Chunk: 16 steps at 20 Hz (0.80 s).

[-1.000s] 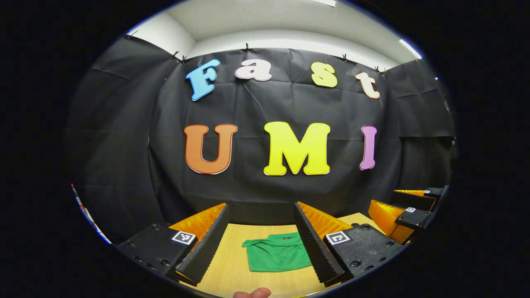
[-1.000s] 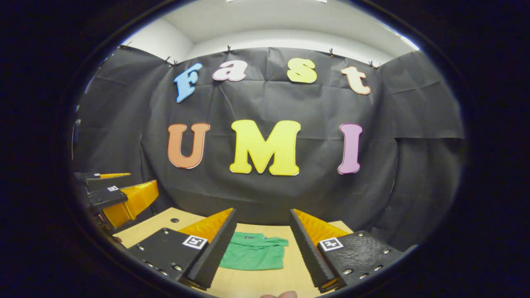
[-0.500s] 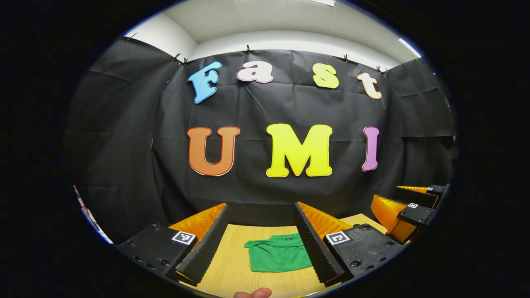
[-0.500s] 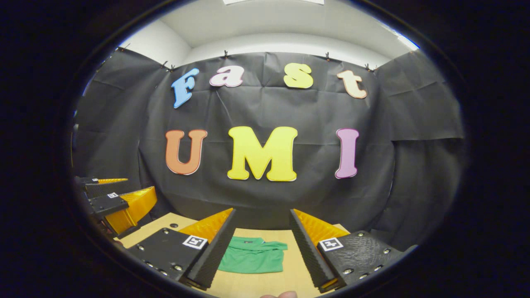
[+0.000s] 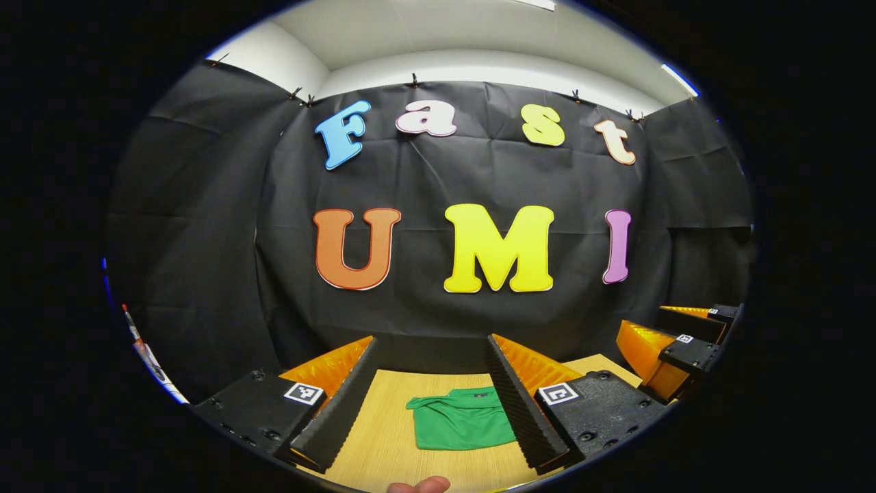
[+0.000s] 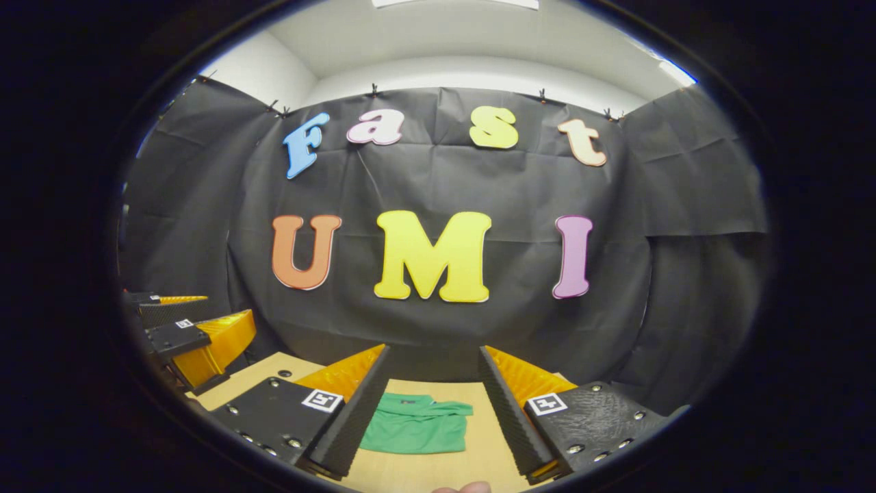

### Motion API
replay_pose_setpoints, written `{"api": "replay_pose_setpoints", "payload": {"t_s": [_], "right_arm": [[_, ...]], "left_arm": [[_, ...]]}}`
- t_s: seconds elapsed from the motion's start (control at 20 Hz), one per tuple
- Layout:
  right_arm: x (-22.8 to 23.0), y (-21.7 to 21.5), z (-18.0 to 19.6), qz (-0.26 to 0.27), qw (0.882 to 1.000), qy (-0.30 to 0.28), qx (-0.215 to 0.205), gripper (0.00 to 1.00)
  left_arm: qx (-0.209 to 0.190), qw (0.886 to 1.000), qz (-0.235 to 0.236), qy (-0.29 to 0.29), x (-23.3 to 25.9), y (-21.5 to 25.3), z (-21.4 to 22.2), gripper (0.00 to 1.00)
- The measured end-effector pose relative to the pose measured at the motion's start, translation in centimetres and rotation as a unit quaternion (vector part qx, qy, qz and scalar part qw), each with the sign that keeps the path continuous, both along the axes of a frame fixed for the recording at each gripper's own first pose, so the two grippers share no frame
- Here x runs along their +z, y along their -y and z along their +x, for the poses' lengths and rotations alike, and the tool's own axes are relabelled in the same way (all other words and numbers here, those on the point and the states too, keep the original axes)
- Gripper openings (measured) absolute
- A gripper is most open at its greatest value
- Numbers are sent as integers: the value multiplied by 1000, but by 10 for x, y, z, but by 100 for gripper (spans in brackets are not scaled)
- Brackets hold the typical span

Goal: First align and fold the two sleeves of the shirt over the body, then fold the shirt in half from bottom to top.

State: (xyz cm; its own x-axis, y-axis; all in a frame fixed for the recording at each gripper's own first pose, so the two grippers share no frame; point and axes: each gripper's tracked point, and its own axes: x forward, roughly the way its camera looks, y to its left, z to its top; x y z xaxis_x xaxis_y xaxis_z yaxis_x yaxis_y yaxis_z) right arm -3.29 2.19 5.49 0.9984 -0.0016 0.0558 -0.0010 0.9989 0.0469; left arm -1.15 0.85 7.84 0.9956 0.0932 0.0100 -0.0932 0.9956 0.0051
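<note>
Lying folded into a compact green cloth shirt (image 5: 460, 426) on the pale wooden table (image 5: 383, 438), task apparently finished, while left gripper (image 5: 431, 400) and right gripper (image 6: 431, 404), both released, are drifting slightly back.

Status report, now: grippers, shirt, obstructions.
Left gripper open, right gripper open, both above the table. Shirt lies folded, untouched. Nothing in the way.

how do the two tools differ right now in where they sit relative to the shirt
The left tool frames the shirt toward its right finger, which hides the shirt's right edge. The right tool frames it toward its left finger, which hides the left edge. Both are open, off the shirt.
</note>
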Motion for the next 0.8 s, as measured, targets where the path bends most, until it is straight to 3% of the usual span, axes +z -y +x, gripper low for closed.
{"api": "replay_pose_setpoints", "payload": {"t_s": [0.05,0.1,0.65,0.7,0.8], "right_arm": [[-1,1,0,0,1000,-1,0,87],[-1,1,1,1,1000,-2,0,83],[-4,2,5,9,1000,-8,-3,83],[-4,2,6,9,1000,-9,-4,87],[-5,2,7,10,1000,-10,-4,83]], "left_arm": [[0,1000,0,-1,0,0,1,98],[0,1000,1,-1,0,0,1,98],[-5,1000,2,-6,-1,0,5,98],[-5,1000,2,-6,-2,0,5,98],[-5,1000,1,-5,-1,-1,7,98]]}}
